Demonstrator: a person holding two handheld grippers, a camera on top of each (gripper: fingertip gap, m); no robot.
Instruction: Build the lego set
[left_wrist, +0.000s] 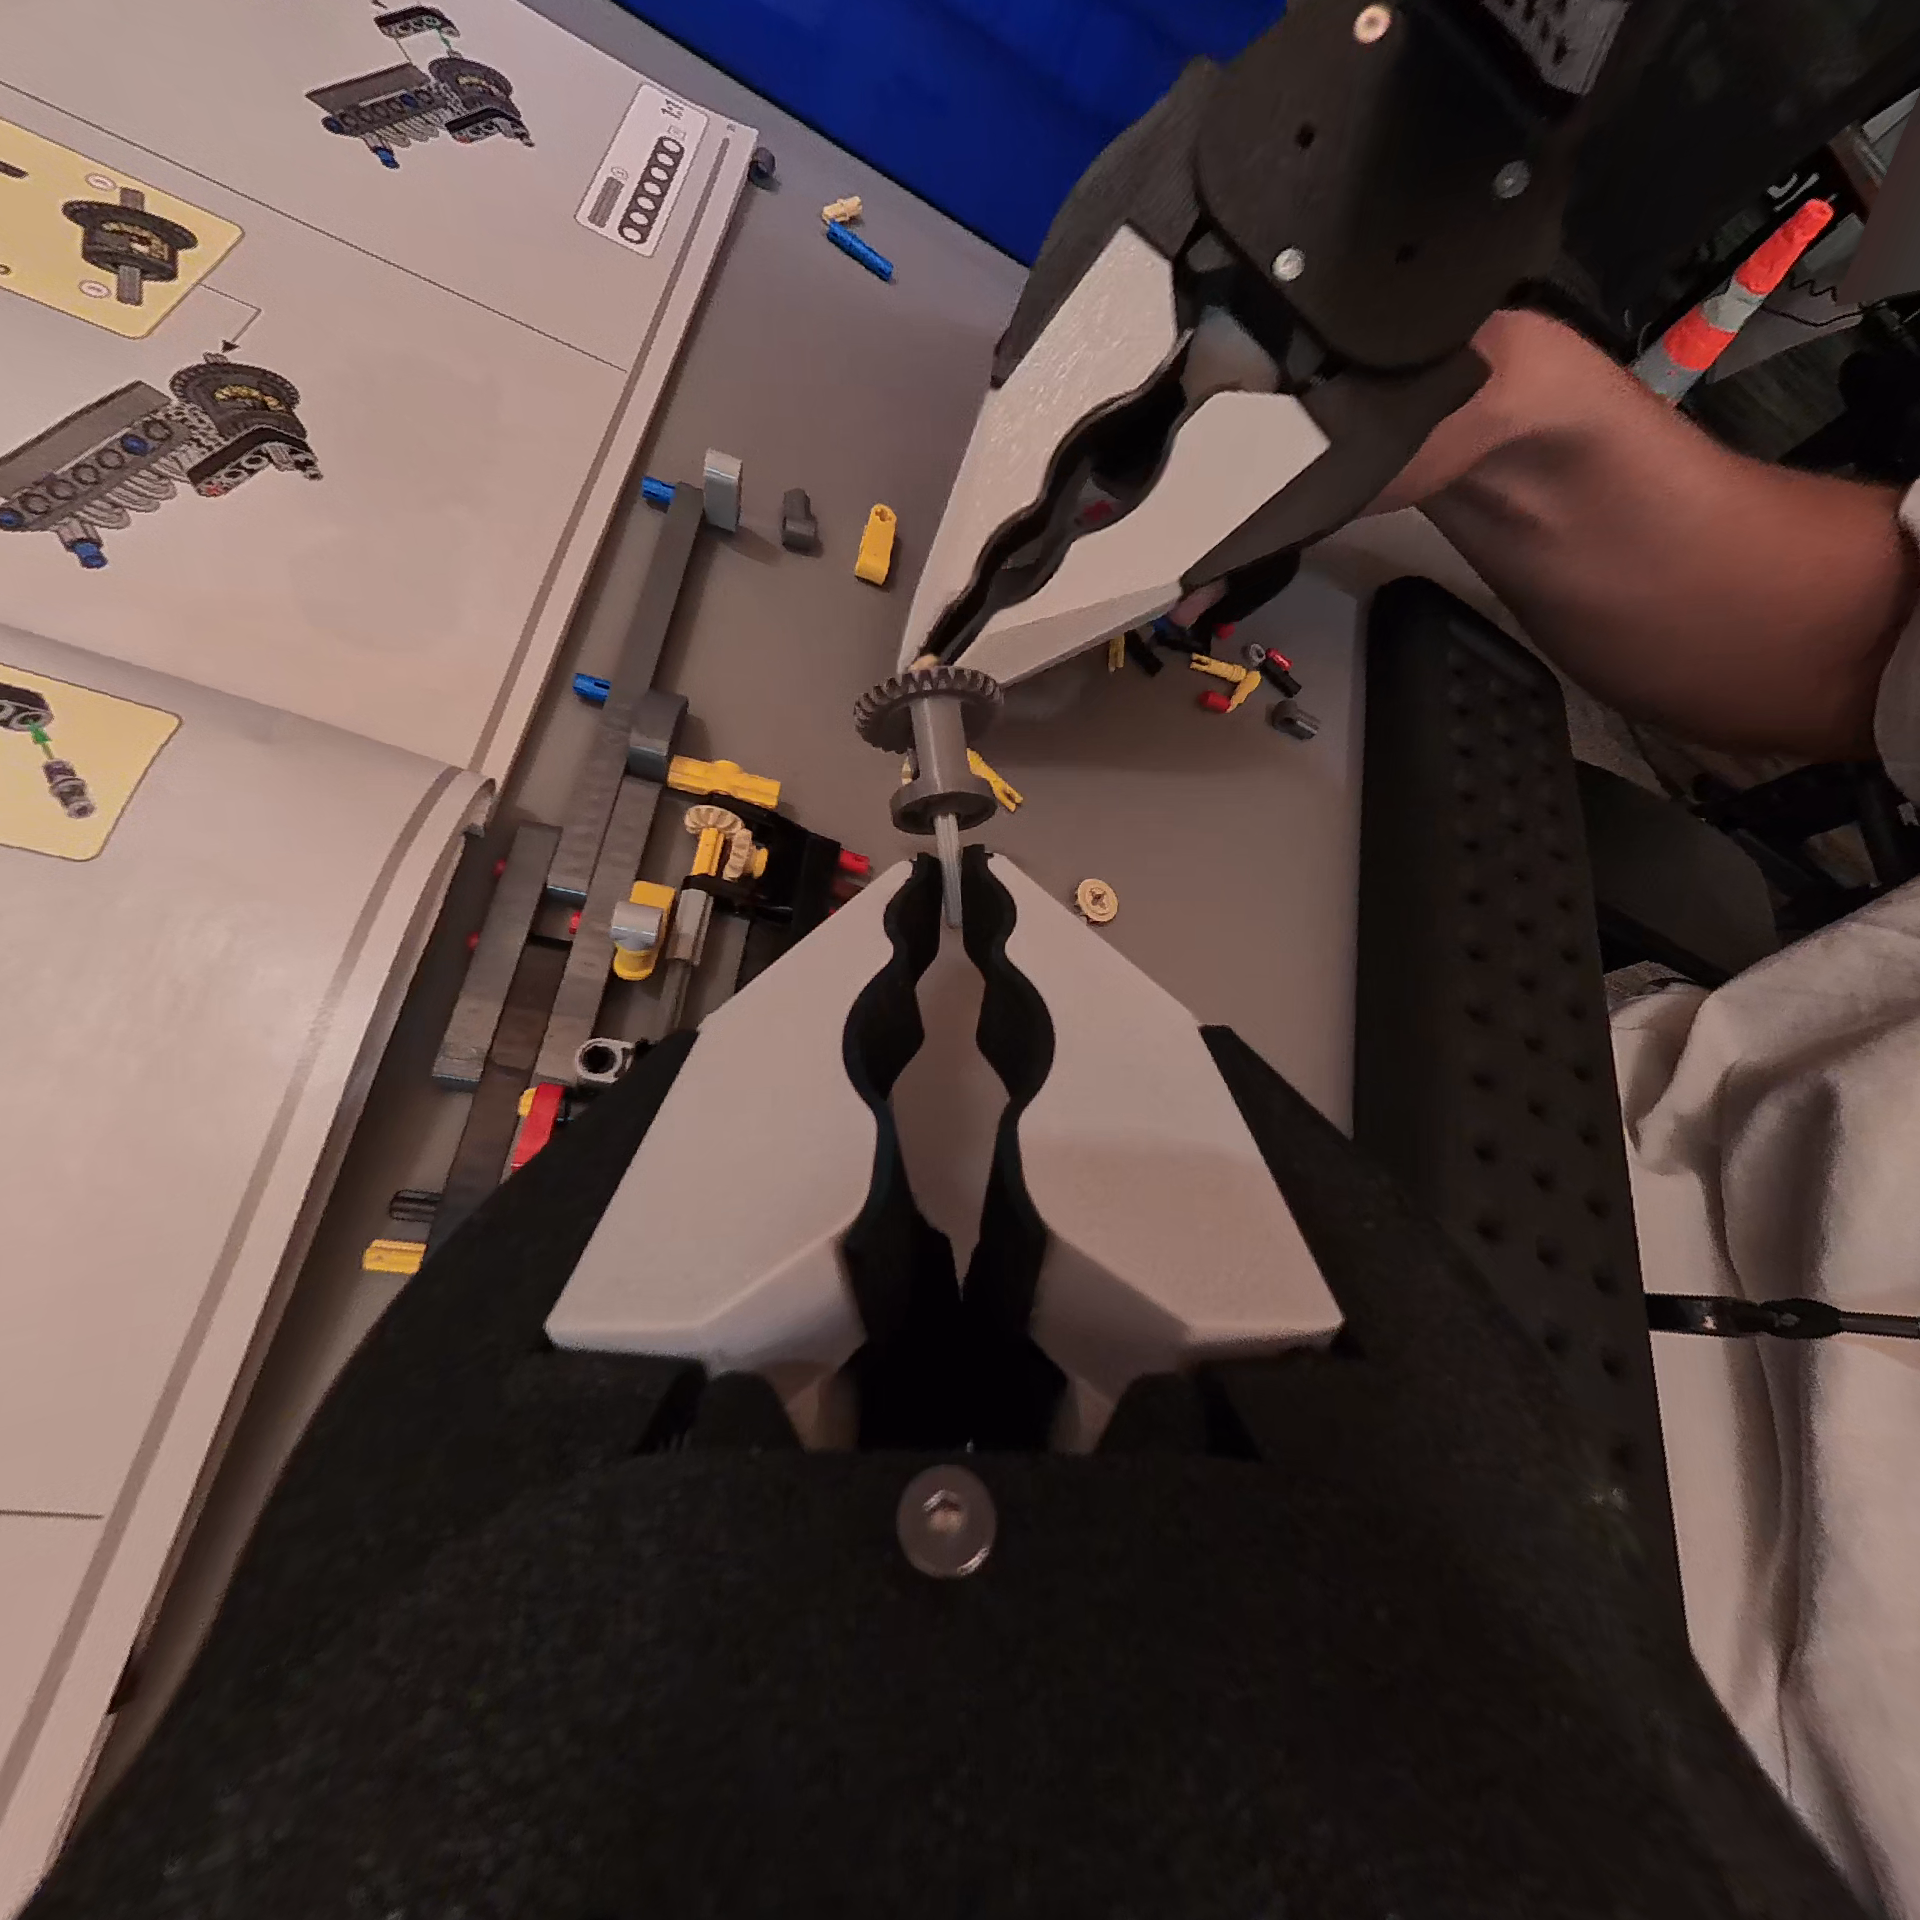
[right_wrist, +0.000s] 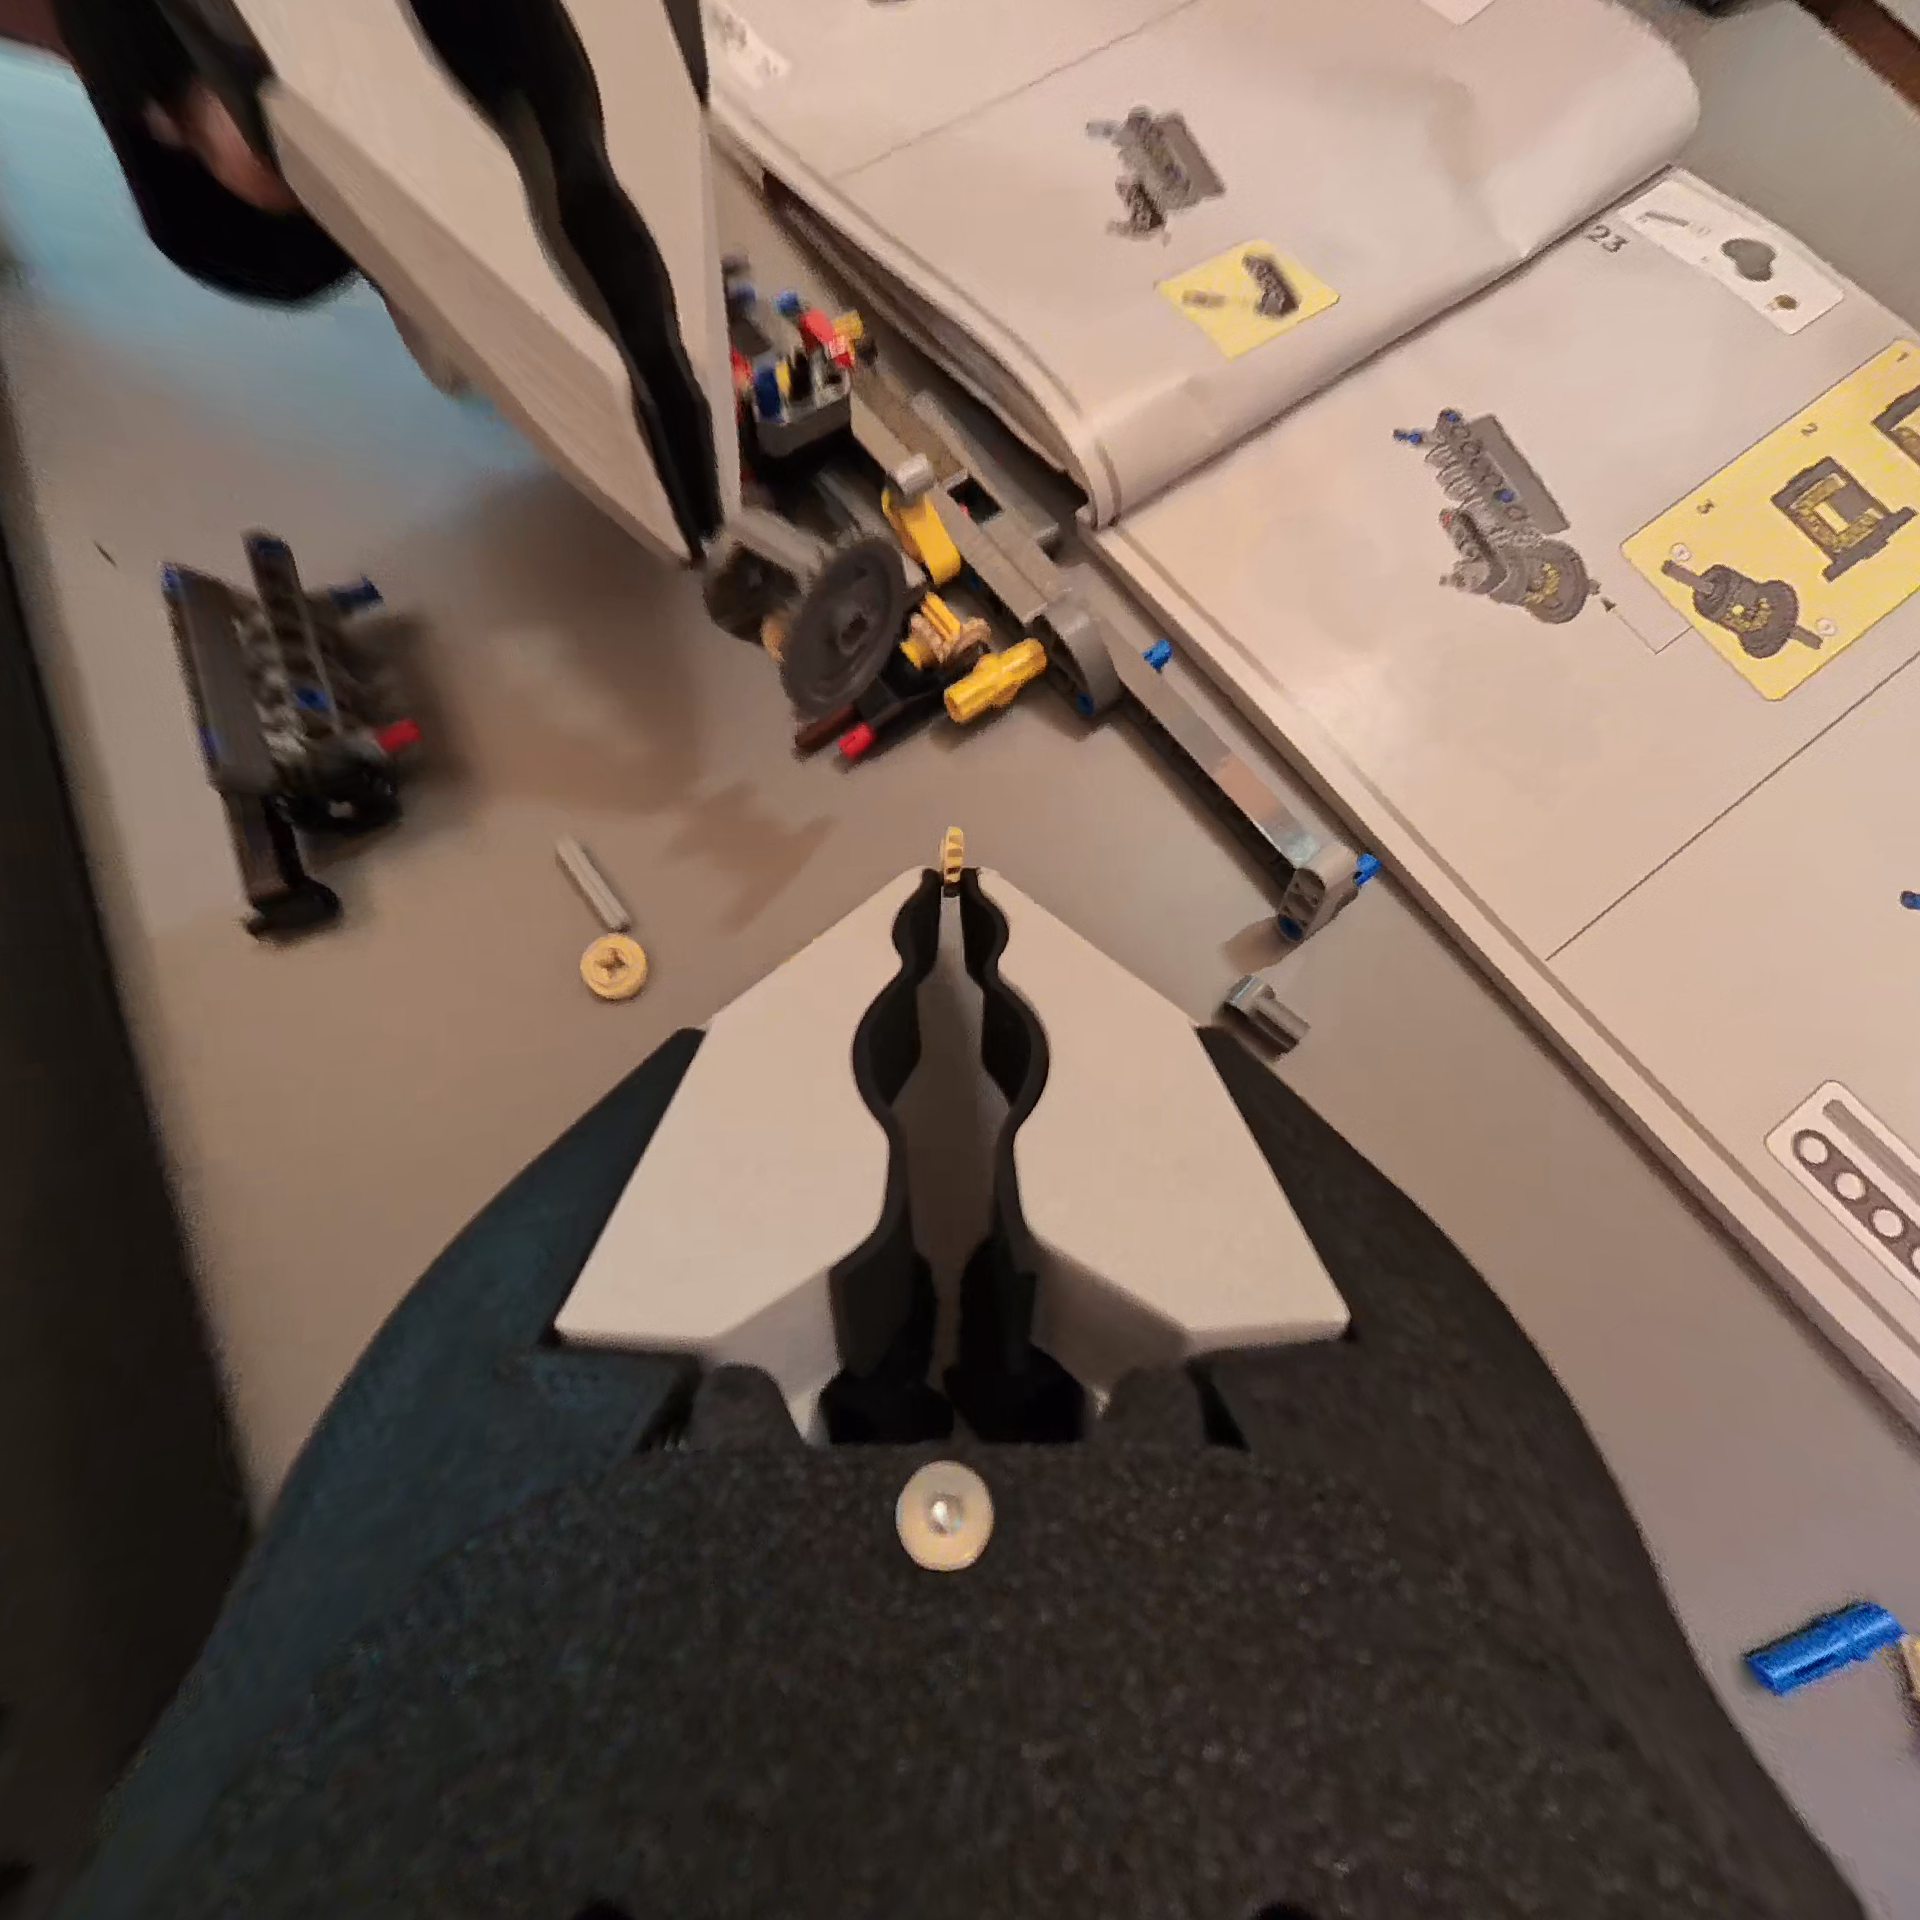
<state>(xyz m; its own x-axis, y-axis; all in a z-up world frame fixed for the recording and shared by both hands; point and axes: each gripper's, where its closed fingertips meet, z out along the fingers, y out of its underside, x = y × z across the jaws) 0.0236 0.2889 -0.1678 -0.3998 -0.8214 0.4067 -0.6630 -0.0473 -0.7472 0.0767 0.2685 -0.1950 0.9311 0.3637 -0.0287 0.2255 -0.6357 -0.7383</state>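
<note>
Your left gripper (left_wrist: 951, 868) is clamped on a light grey axle (left_wrist: 953, 883) carrying the dark gear piece (left_wrist: 928, 743) just ahead of its tips. Your right gripper (right_wrist: 951, 878) pinches a small tan gear (right_wrist: 952, 854). Only the right view shows the engine block (right_wrist: 281, 717) far left. Beyond lies the printed instruction booklet (left_wrist: 312, 520).
</note>
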